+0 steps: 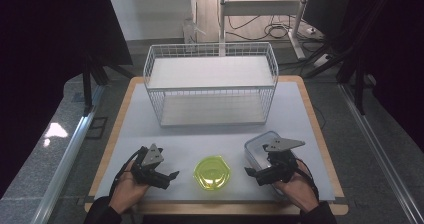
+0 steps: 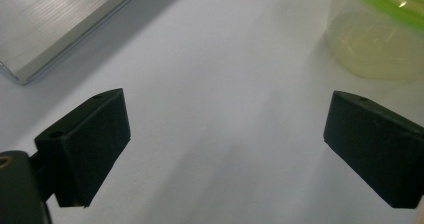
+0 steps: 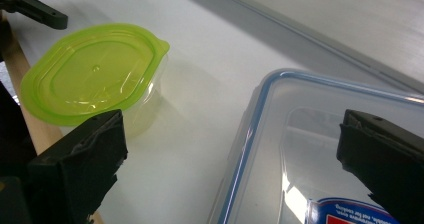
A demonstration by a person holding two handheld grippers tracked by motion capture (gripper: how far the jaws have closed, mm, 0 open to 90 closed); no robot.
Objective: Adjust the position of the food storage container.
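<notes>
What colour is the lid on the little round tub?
Bright yellow-green lid, clearest in the right gripper view.

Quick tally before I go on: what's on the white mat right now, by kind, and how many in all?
Round clear plastic container with green lid: 1
Rectangular clear plastic container with blue-rimmed lid: 1
White wire two-tier basket rack: 1
Total: 3
</notes>
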